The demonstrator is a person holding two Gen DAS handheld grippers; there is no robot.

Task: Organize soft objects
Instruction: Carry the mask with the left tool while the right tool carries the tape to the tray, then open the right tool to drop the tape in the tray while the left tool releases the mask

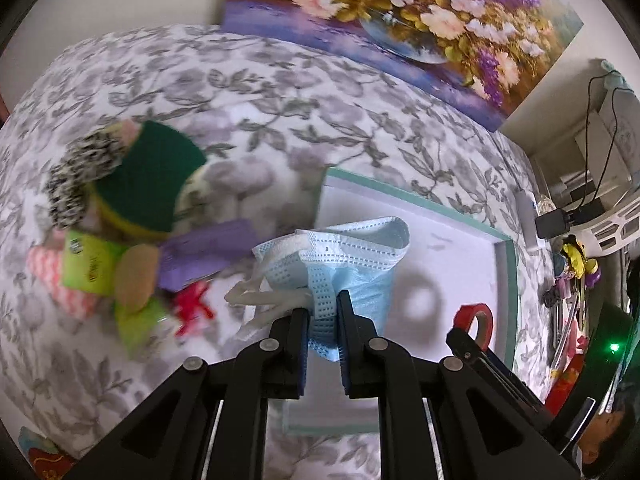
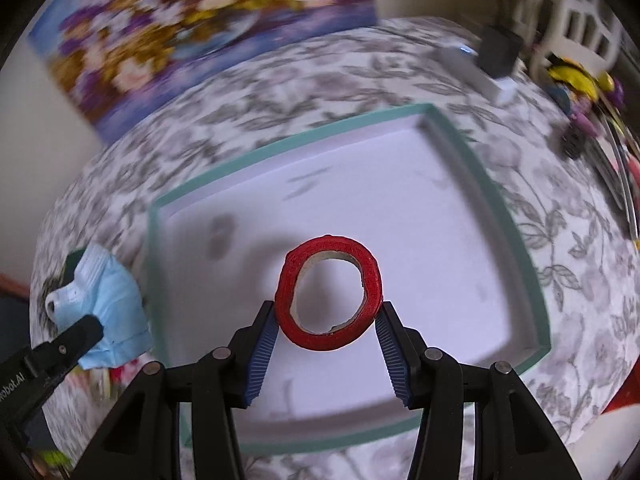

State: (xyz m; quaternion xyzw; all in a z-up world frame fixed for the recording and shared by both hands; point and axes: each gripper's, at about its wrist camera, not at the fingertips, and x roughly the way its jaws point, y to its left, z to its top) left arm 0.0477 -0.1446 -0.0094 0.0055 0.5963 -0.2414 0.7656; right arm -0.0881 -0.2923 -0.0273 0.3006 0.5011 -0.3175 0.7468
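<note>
1. Pale blue pleated disposable face mask (image 1: 340,252), with white ear loops: thin, limp and very light, and it crumples and drapes freely. Best taken by a pinch on a bunched fold, as here. The left gripper (image 1: 323,312) has its jaws nearly closed on the lower folds, and the mask hangs at the 9 o'clock edge of the tray.
2. Red ring-shaped roll of soft tape (image 2: 330,292), with a pale inner core: light and squashable, its outline already bent out of round. Take it across the outer rim at opposite sides. The right gripper (image 2: 326,322) has its jaws about half open, pads pressing the roll at 3 and 9 o'clock, above the middle of the tray.
3. Shallow white rectangular tray with a teal rim (image 2: 496,200): rigid and empty, lying on the grey floral-print surface (image 1: 240,92).
4. Mixed pile of soft items (image 1: 132,216), green, purple and pink, at 9 o'clock in the left wrist view: blurred.
5. Writing: white lettering ending "obot.AI" on the left gripper's body. The lime packet's label is unreadable.
</note>
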